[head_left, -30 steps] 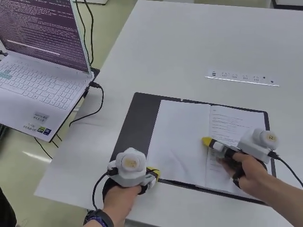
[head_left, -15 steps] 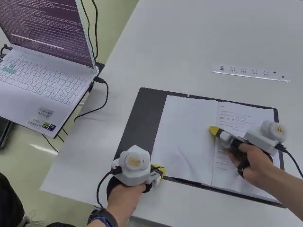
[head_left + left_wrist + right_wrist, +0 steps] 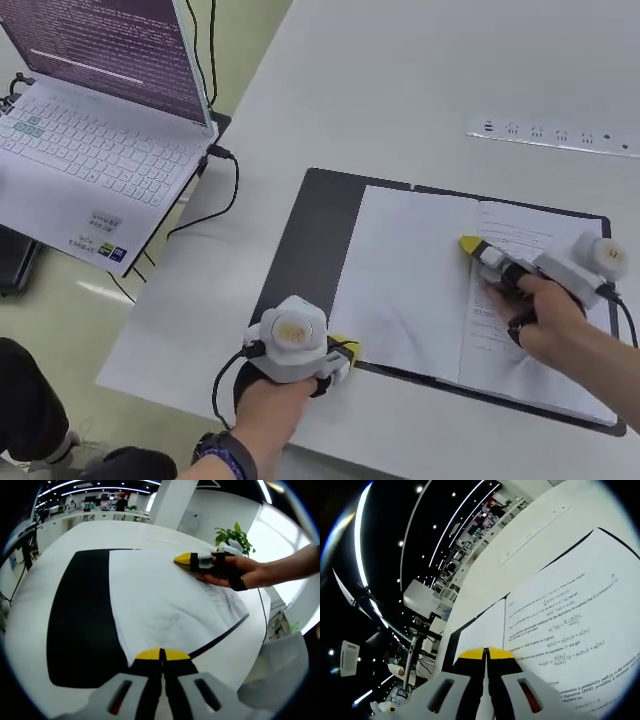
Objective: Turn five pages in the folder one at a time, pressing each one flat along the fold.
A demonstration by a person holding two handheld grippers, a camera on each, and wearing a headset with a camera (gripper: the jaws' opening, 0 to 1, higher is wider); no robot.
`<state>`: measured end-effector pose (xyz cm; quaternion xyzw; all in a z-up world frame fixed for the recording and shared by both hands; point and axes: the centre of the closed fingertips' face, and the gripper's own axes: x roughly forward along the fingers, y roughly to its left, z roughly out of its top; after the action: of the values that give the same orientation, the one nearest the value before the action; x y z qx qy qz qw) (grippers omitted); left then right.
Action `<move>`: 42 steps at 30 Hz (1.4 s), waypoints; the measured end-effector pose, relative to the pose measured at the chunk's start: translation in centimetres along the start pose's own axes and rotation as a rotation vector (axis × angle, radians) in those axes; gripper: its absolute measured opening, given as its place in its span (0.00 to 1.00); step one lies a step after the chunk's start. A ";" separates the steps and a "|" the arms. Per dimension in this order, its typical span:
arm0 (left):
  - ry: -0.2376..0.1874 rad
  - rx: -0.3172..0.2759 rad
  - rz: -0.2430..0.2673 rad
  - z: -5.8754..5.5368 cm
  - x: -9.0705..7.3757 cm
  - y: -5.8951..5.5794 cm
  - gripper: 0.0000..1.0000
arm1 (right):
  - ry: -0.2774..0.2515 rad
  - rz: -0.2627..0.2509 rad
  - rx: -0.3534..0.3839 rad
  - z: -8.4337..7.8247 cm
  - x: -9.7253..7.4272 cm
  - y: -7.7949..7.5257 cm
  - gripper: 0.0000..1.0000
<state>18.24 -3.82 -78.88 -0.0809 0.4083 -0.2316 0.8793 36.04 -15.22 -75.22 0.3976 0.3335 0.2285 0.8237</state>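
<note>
where the white table (image 3: 400,70) has an open laptop (image 3: 90,140) beside its left edge, the black folder (image 3: 305,240) lies open and flat near the front. a blank page (image 3: 410,270) lies on its left half, with a printed page (image 3: 515,235) to the right. a power strip (image 3: 555,135) lies beyond. left gripper (image 3: 161,654): jaws closed together, tips at the blank page's near edge. right gripper (image 3: 468,244): jaws closed, empty, tips at the fold.
</note>
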 end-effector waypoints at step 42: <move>0.011 0.028 -0.016 0.4 0.4 0.0 0.00 | -0.143 -0.047 -0.004 7.2 7.2 -4.3 0.00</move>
<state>18.79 -4.00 -78.86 -0.0706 0.4092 -0.2449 0.8761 46.63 -16.69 -78.00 0.4031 0.2827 0.1807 0.8514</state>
